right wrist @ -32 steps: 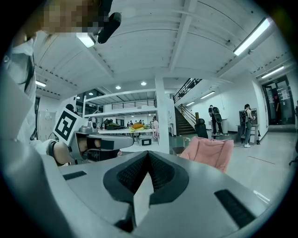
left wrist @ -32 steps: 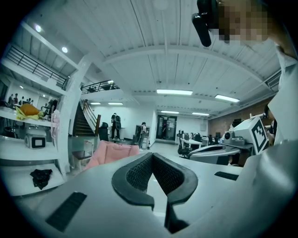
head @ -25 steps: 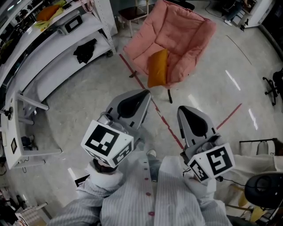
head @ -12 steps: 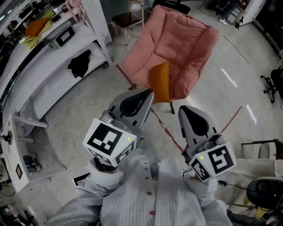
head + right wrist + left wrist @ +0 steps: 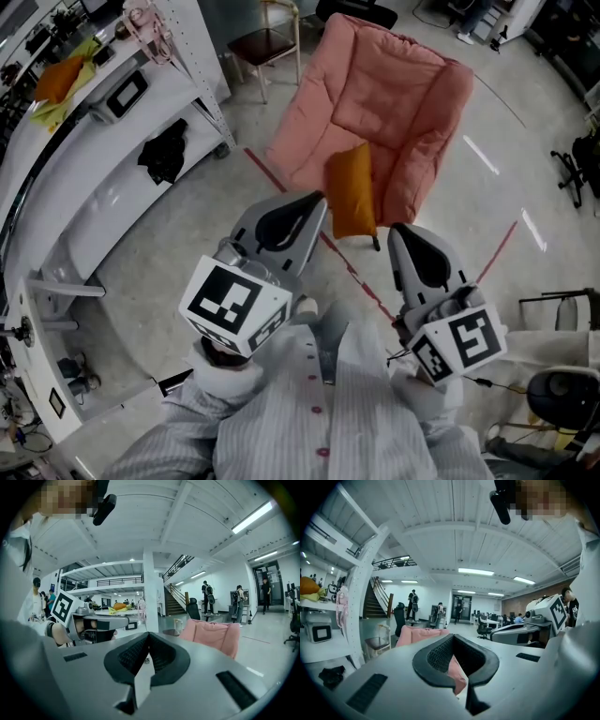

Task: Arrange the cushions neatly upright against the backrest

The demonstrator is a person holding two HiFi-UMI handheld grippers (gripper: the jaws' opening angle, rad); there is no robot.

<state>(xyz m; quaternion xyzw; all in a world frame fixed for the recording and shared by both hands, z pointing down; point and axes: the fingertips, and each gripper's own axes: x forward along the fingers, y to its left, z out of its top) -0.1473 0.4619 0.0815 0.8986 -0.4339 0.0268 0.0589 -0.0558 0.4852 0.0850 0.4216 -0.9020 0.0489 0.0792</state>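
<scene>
The left gripper (image 5: pixel 302 203) and right gripper (image 5: pixel 409 234) have fingers closed, holding nothing, while the orange cushion (image 5: pixel 352 187) lies at the pink chair's (image 5: pixel 394 103) seat front, long axis pointing away, ahead between both, neither nearer.

Left gripper (image 5: pixel 453 639) blocks most of the pink armchair (image 5: pixel 417 633) in its own view; distant people (image 5: pixel 412 604) too small to make out.

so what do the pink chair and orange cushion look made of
The pink chair looks like soft padded fabric, matte: puffy, with stitched quilting lines and creases. The orange cushion also looks like matte cloth over soft filling, smooth with rounded edges; its weave is too small to tell.
</scene>
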